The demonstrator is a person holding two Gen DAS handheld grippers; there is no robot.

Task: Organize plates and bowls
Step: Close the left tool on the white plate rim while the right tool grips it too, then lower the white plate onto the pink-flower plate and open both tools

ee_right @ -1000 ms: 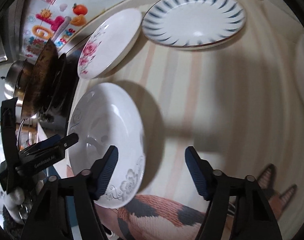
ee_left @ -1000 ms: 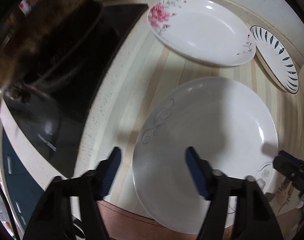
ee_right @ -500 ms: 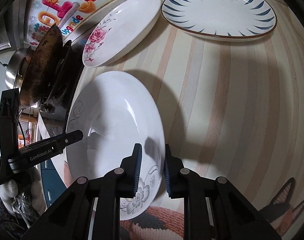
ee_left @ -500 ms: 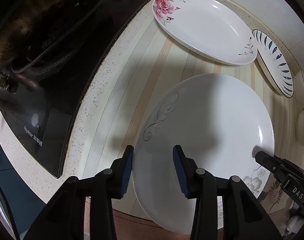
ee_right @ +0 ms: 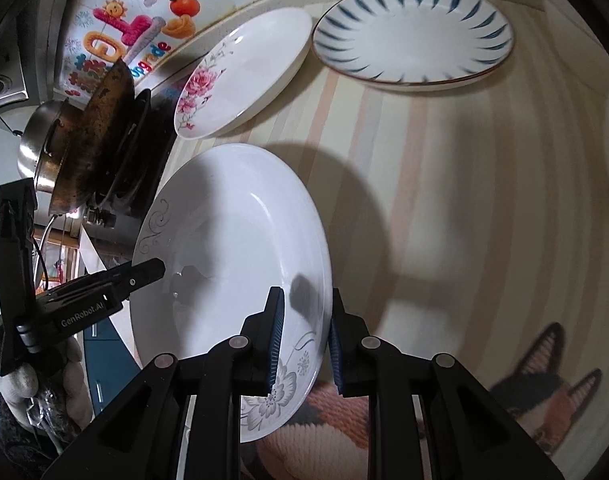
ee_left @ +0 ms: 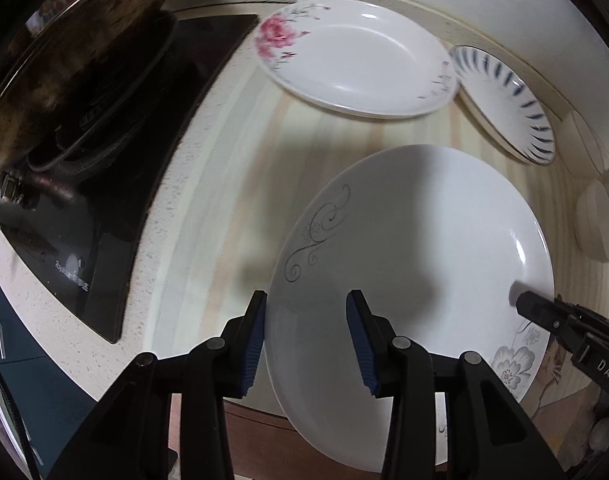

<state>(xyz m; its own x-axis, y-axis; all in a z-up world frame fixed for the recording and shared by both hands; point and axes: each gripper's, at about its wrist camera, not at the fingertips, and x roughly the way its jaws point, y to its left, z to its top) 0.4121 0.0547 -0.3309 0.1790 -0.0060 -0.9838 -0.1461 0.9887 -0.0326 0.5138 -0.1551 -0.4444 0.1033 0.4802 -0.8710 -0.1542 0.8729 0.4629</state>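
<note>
A large white plate with grey swirl and flower print (ee_left: 424, 248) (ee_right: 232, 248) is lifted, tilted above the striped counter. My left gripper (ee_left: 306, 336) is shut on its left rim. My right gripper (ee_right: 304, 336) is shut on its right rim. Each gripper shows in the other view, the right one (ee_left: 564, 324) and the left one (ee_right: 104, 292). A white plate with a pink rose (ee_left: 356, 60) (ee_right: 244, 76) and a blue-dashed plate (ee_left: 504, 100) (ee_right: 412, 36) lie on the counter at the back.
A black glass hob (ee_left: 104, 184) with a dark wok (ee_left: 72, 56) and a steel pot (ee_right: 44, 140) stands on the left. A cat-print mat (ee_right: 536, 400) lies at the counter's front. A round pale object (ee_left: 594, 220) sits at the right edge.
Both grippers have closed on the white plate's opposite rims and lifted it off the counter, tilted. A second ago both were open beside it.
</note>
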